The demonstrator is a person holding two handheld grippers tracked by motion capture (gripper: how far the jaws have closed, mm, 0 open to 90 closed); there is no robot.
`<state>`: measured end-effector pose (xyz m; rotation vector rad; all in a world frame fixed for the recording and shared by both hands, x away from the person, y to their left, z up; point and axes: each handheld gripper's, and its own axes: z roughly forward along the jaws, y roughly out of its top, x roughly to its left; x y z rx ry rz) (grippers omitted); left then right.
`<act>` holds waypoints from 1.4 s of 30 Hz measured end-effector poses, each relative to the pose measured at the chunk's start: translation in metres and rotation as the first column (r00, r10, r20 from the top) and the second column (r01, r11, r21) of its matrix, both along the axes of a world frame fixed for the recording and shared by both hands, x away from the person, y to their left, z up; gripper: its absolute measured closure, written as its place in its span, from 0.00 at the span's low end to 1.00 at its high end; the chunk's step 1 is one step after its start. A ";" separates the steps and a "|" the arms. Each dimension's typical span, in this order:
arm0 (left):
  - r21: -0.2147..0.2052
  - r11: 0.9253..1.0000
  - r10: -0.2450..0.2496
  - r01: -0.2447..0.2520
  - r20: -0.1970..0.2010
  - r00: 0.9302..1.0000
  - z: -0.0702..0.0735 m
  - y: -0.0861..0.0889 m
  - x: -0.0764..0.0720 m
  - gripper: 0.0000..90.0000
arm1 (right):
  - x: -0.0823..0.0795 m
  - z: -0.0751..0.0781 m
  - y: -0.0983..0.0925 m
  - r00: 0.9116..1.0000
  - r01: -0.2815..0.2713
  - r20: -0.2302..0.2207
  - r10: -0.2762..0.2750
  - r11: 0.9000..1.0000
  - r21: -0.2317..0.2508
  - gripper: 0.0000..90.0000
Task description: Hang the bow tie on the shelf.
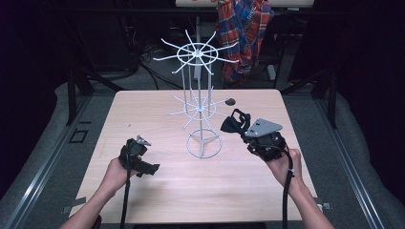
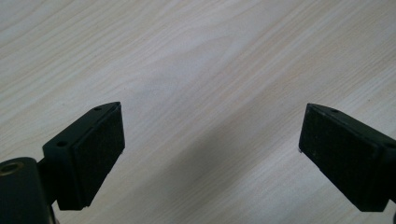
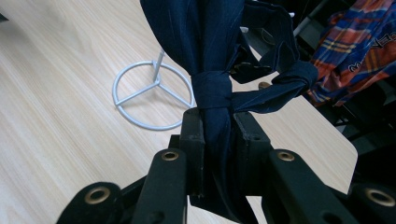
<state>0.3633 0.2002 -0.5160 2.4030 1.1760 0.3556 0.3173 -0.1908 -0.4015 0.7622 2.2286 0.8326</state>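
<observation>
- The counter (image 1: 157, 191) is pale wood-grain laminate, smooth and matte, with rounded corners
- A white wire rack (image 1: 200, 102) stands near the counter's middle: a ring base with 3 spokes, a thin upright post, and 2 wheels of radiating hooks, the top wheel wider than the lower one
- The task's thing is a dark navy cloth (image 3: 210, 51), soft woven fabric, gathered into a narrow bundle and bound by a wrapped band of the same fabric, with a loop folding off to one side
- The right gripper (image 3: 219, 135), black hard plastic with brass-coloured rivets, has its jaws clamped on the cloth just below the wrapped band; the cloth rises from between them, and in the high view it hangs above the counter just right of the rack
- The left gripper (image 2: 210, 140) hovers low over bare counter with its jaws wide apart, their flat pads finely textured, nothing between them
- A red and blue plaid garment (image 1: 243, 33) hangs beyond the counter's far edge
</observation>
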 end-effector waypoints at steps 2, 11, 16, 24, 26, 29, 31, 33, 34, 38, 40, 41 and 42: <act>-0.001 1.000 -0.001 0.001 0.001 1.000 0.000 0.000 0.000 0.08 | -0.002 0.001 -0.001 1.000 0.001 0.003 -0.001 1.000 0.001 0.84; -0.002 1.000 -0.001 0.001 -0.001 1.000 0.000 0.000 0.000 0.08 | -0.004 0.002 0.003 1.000 -0.008 0.025 0.008 1.000 -0.024 0.84; -0.005 1.000 -0.003 0.003 -0.004 1.000 0.000 -0.001 0.000 0.08 | -0.001 0.002 0.003 1.000 -0.015 0.000 0.015 1.000 -0.020 0.84; -0.001 1.000 -0.004 0.004 -0.008 1.000 0.000 -0.001 0.000 0.08 | 0.014 -0.008 0.011 0.998 -0.026 -0.057 0.025 0.999 -0.026 0.84; -0.001 1.000 -0.001 0.001 -0.003 1.000 -0.001 -0.001 0.000 0.08 | 0.018 -0.009 0.014 0.998 -0.026 -0.065 0.024 0.999 -0.030 0.84; -0.002 1.000 -0.001 0.001 -0.004 1.000 -0.001 0.000 0.000 0.08 | 0.023 -0.011 0.017 0.997 -0.029 -0.073 0.027 0.999 -0.034 0.84; -0.002 1.000 -0.002 0.002 -0.004 1.000 -0.001 0.000 0.000 0.08 | 0.025 -0.012 0.018 0.996 -0.029 -0.081 0.027 0.999 -0.027 0.84; -0.003 1.000 -0.004 0.004 -0.003 1.000 -0.001 0.000 0.000 0.08 | 0.028 -0.013 0.018 0.995 -0.028 -0.092 0.025 0.999 -0.035 0.84; -0.004 1.000 -0.004 0.004 -0.004 1.000 -0.001 0.000 0.000 0.08 | 0.030 -0.014 0.019 0.995 -0.027 -0.094 0.024 0.999 -0.032 0.84; -0.004 1.000 -0.006 0.006 -0.004 1.000 0.000 0.000 0.000 0.08 | 0.035 -0.018 0.023 0.994 -0.033 -0.104 0.029 0.999 -0.042 0.84; -0.004 1.000 -0.004 0.004 -0.004 1.000 -0.001 0.000 0.000 0.08 | 0.037 -0.020 0.024 0.993 -0.038 -0.114 0.033 0.998 -0.047 0.84; -0.004 1.000 -0.003 0.003 -0.004 1.000 -0.001 0.000 0.000 0.08 | 0.038 -0.021 0.025 0.993 -0.040 -0.116 0.035 0.998 -0.049 0.84; -0.003 1.000 -0.005 0.005 -0.004 1.000 -0.001 0.000 0.000 0.08 | 0.039 -0.022 0.025 0.993 -0.039 -0.114 0.033 0.998 -0.046 0.84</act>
